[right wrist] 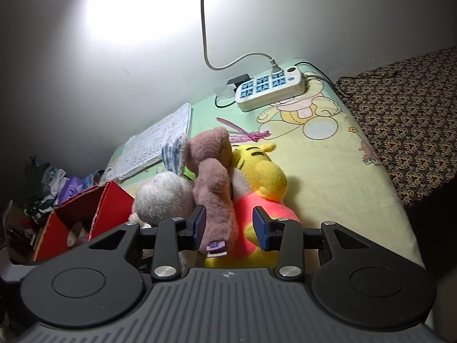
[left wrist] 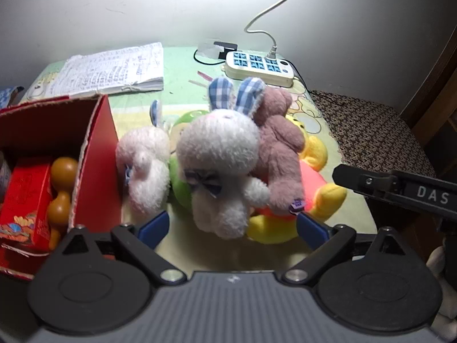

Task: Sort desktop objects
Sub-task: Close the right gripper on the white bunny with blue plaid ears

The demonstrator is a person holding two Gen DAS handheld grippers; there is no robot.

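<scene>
The red cardboard box (left wrist: 98, 154), open-topped and already holding a red packet and a brown gourd-shaped toy, stands at the left of the cartoon-print desk mat (right wrist: 328, 171), with the heap of plush toys just beside it. The step in hand looks like picking a toy from the heap. The left gripper (left wrist: 232, 228) has its fingers wide apart, in front of the white rabbit plush (left wrist: 220, 154). The right gripper (right wrist: 230, 224) is parted around the mauve bear plush (right wrist: 212, 177), not clamped; next it must close and lift clear of the yellow bear plush (right wrist: 262, 171).
</scene>
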